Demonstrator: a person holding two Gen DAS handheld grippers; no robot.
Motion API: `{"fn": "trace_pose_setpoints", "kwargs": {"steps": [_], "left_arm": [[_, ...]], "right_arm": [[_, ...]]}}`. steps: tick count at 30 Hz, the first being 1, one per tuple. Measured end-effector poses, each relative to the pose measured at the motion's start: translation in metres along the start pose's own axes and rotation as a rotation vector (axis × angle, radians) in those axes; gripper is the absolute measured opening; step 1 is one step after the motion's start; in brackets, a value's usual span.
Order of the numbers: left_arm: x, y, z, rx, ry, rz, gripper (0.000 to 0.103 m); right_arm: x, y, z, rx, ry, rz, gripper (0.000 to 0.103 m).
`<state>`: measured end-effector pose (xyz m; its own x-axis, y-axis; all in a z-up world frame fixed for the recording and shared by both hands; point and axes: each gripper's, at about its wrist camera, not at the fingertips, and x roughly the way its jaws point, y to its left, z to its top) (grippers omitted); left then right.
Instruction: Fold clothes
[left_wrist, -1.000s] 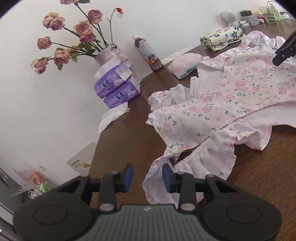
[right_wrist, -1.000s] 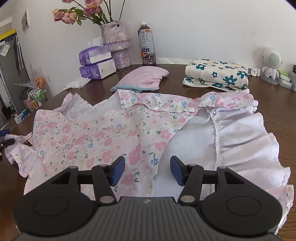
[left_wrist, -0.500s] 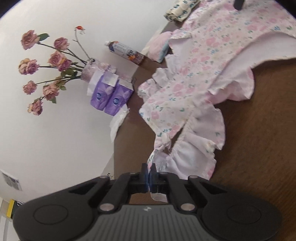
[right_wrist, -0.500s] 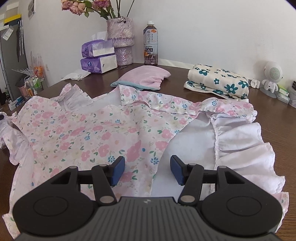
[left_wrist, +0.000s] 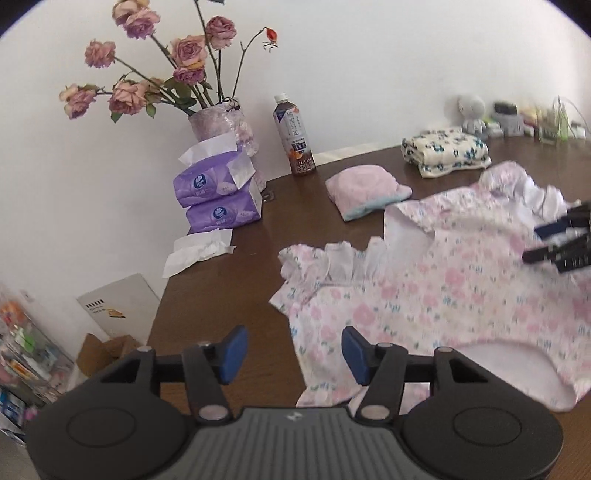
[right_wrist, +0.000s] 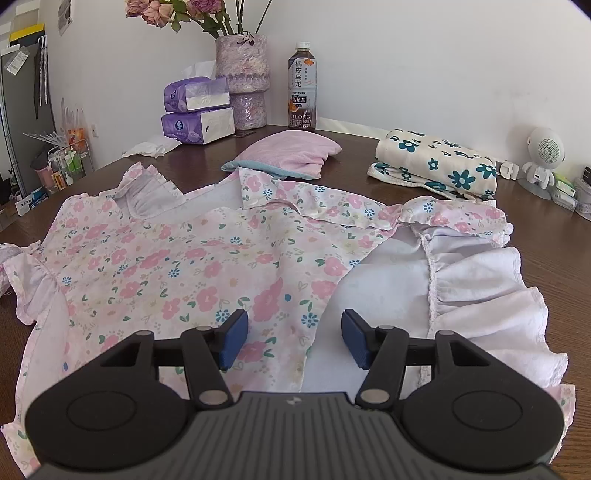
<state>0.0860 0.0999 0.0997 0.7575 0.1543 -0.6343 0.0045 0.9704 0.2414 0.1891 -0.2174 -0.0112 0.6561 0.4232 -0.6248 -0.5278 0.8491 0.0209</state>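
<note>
A pink floral dress (right_wrist: 207, 266) with white ruffled sleeves lies spread on the brown table (right_wrist: 554, 236). Its white lining (right_wrist: 391, 295) shows at the right. My right gripper (right_wrist: 294, 341) hovers open just above the dress's near edge, nothing between its blue pads. In the left wrist view the same dress (left_wrist: 436, 295) stretches from the centre to the right. My left gripper (left_wrist: 293, 354) stands open over the dress's left edge and the bare table, holding nothing. The right gripper's fingers (left_wrist: 561, 243) show at the far right over the dress.
Beyond the dress lie a folded pink garment (right_wrist: 291, 153) and a folded cream garment with blue flowers (right_wrist: 439, 162). A tea bottle (right_wrist: 303, 88), a vase of roses (right_wrist: 243, 81), stacked purple tissue packs (right_wrist: 197, 110), a loose tissue (left_wrist: 195, 251) and a white robot figurine (right_wrist: 541, 158) line the wall.
My left gripper shut on the dress's ruffled sleeve half a second ago and has let it go; it is open and level again. The sleeve now lies folded in. The right gripper stayed open.
</note>
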Motion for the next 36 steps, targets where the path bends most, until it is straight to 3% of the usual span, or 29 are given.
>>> {"fn": "trace_pose_setpoints", "kwargs": {"steps": [4, 5, 7, 11, 14, 17, 22, 25, 28, 30, 33, 36], "left_arm": [[0.056, 0.021, 0.019, -0.166, 0.093, -0.047, 0.054], [0.061, 0.023, 0.019, -0.183, 0.102, -0.052, 0.050], [0.073, 0.028, 0.019, -0.215, 0.121, -0.062, 0.030], [0.096, 0.037, 0.019, -0.280, 0.158, -0.082, 0.022], [0.114, 0.044, 0.019, -0.329, 0.185, -0.097, 0.001], [0.127, 0.048, 0.020, -0.358, 0.205, -0.103, 0.001], [0.130, 0.040, 0.024, -0.292, 0.195, -0.061, 0.003], [0.127, 0.040, 0.021, -0.300, 0.202, -0.059, 0.012], [0.111, 0.047, 0.014, -0.342, 0.173, -0.069, 0.032], [0.096, 0.051, 0.008, -0.360, 0.146, -0.069, 0.032], [0.079, 0.044, 0.001, -0.315, 0.105, -0.128, 0.031], [0.082, 0.029, -0.005, -0.264, 0.140, -0.151, 0.032]], "right_arm": [[0.000, 0.000, -0.001, -0.001, -0.004, -0.002, 0.057], [-0.001, 0.000, -0.001, -0.003, -0.006, -0.002, 0.057], [-0.001, 0.000, -0.001, -0.004, -0.007, -0.001, 0.057], [-0.001, 0.000, -0.001, -0.005, -0.009, 0.001, 0.058], [0.000, 0.001, -0.001, -0.006, -0.009, 0.001, 0.058], [-0.001, 0.000, -0.001, -0.007, -0.009, 0.003, 0.058], [-0.001, 0.000, -0.002, -0.009, -0.010, 0.003, 0.058], [-0.001, 0.000, -0.002, -0.010, -0.010, 0.002, 0.058], [-0.001, 0.000, -0.002, -0.010, -0.011, 0.002, 0.058], [-0.001, 0.001, -0.002, -0.011, -0.011, 0.002, 0.058], [-0.001, 0.001, -0.002, -0.011, -0.011, 0.002, 0.058], [-0.001, 0.001, -0.002, -0.014, -0.011, 0.000, 0.058]]}}
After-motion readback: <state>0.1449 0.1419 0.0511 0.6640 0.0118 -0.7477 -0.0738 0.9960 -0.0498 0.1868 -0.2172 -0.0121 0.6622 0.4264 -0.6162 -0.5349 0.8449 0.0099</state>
